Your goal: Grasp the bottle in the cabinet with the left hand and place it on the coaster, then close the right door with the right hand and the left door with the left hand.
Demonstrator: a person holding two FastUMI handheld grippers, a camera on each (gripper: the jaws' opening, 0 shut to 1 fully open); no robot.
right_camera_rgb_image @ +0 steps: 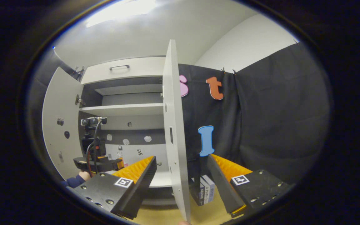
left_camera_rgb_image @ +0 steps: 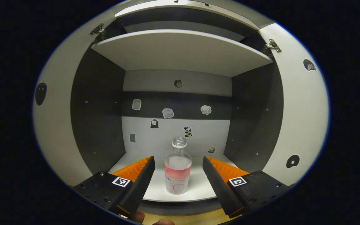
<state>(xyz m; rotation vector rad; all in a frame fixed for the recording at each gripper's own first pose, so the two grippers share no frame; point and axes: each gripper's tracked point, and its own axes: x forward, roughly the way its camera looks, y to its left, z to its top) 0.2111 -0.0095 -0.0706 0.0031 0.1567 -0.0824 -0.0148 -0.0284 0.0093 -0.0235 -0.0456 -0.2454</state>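
Clear plastic marks the bottle (left_camera_rgb_image: 177, 170), which is stood upright on the bottom shelf (left_camera_rgb_image: 195, 187) of the cabinet (left_camera_rgb_image: 180, 53), taken as landmark. To the cabinet's left, its left door (left_camera_rgb_image: 55, 125) is swung open. In front of the shelf, the left tool (left_camera_rgb_image: 177, 175) is spread wide, the bottle between its fingers, untouched. At the cabinet's right, the right door (right_camera_rgb_image: 173, 131) is seen edge-on between the wide-spread fingers of the right tool (right_camera_rgb_image: 181, 173).

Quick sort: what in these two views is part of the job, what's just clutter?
Job:
- bottle, upright on the cabinet's bottom shelf
- left gripper, open, a finger on each side of the bottle
- right door, open
- left door, open
- right gripper, open, at the right door's edge

Clutter:
- stickers on the back wall
- small boxes beside the cabinet
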